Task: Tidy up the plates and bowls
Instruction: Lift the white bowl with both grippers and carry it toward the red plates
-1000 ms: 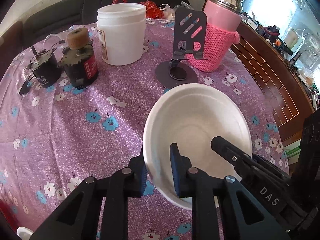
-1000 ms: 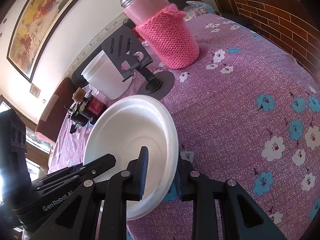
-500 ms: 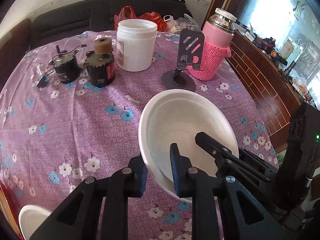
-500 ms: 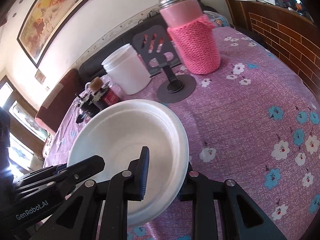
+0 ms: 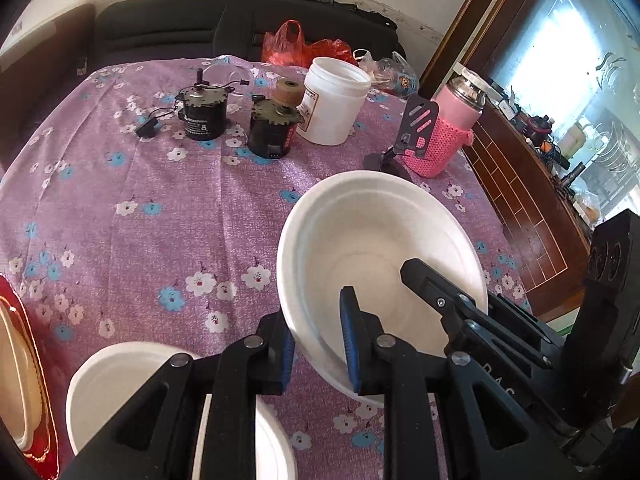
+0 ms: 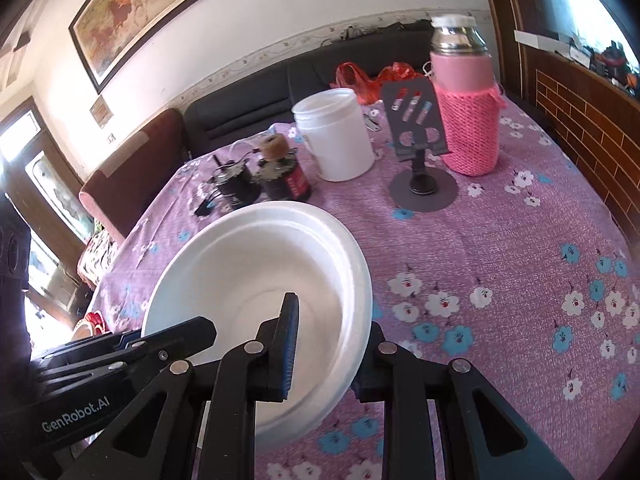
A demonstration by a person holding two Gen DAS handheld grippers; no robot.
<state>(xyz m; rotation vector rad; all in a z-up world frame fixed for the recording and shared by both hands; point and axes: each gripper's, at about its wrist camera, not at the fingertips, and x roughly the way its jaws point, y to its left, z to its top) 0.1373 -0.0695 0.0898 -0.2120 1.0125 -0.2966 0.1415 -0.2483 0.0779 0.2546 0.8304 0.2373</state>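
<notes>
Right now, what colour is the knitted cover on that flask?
Pink, around the flask; the right wrist view shows it best.

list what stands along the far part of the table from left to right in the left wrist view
black motor → motor with the tan roller on top → white jar → grey phone stand → pink knit-sleeved flask
</notes>
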